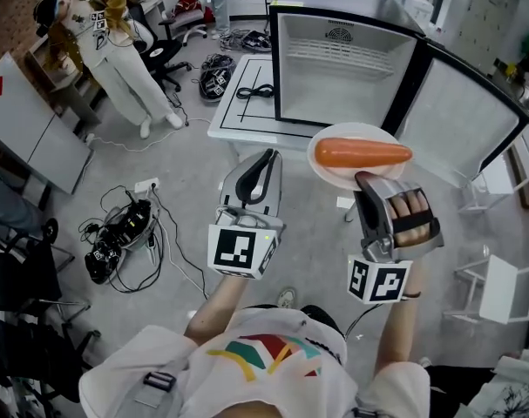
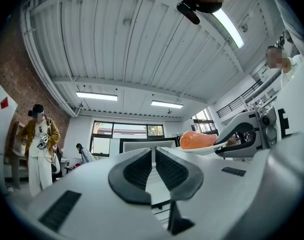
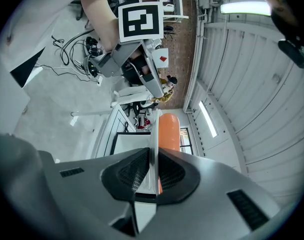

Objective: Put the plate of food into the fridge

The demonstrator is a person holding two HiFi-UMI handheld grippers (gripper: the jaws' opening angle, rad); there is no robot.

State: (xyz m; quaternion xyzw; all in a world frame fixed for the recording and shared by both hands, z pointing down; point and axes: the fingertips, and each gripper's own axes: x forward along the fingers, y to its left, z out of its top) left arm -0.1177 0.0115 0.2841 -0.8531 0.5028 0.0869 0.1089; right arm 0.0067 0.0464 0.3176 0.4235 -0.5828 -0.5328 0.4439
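Observation:
A white plate [image 1: 323, 169] carrying a long orange piece of food [image 1: 362, 153] hangs in the air in front of the open mini fridge [image 1: 342, 64]. My right gripper [image 1: 367, 181] is shut on the plate's near rim. In the right gripper view the thin plate edge [image 3: 153, 134] stands between the pads, with the orange food [image 3: 169, 131] beyond. My left gripper [image 1: 265, 158] floats left of the plate, its jaws together with nothing in them [image 2: 154, 153]. The left gripper view shows the plate [image 2: 204, 150] and food [image 2: 197, 140] to its right.
The fridge's interior is empty and its door [image 1: 469, 120] swings out to the right. It stands on a low white table [image 1: 238, 111] with a black cable [image 1: 255, 91]. A person [image 1: 116, 50] stands far left. Cables and gear [image 1: 116, 233] litter the floor; a white chair [image 1: 499, 290] is right.

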